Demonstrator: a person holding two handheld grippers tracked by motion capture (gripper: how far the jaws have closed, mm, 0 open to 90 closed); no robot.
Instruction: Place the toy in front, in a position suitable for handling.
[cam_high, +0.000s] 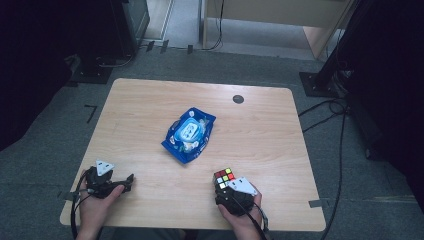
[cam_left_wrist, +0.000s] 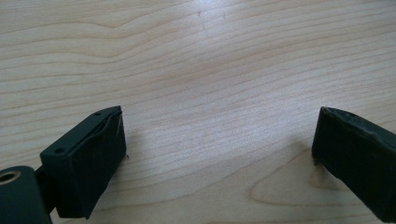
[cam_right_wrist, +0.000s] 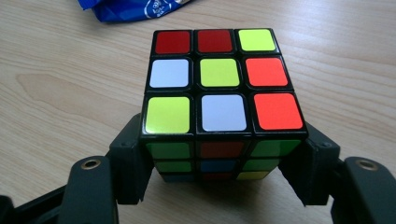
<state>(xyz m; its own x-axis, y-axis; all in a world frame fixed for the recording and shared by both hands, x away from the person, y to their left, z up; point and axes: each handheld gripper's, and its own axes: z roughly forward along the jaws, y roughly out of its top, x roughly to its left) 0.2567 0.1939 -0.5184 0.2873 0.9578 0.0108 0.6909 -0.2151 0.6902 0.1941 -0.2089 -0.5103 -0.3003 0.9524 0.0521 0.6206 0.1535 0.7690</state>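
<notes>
A scrambled Rubik's cube (cam_high: 225, 176) stands on the wooden table (cam_high: 150, 100) near its front edge, right of centre. My right gripper (cam_high: 223, 186) reaches it from the near side. In the right gripper view its two black jaws press on the left and right faces of the cube (cam_right_wrist: 219, 93), low down; the cube's top shows red, yellow, white and orange tiles. My left gripper (cam_high: 126, 182) rests at the front left, pointing right. In the left gripper view its jaws stand wide apart, so the left gripper (cam_left_wrist: 219, 154) is open over bare wood.
A blue pack of wet wipes (cam_high: 189, 135) lies in the middle of the table, beyond the cube; its edge shows as the blue pack (cam_right_wrist: 130, 9) at the top of the right gripper view. A small dark round cap (cam_high: 238, 99) sits near the far edge.
</notes>
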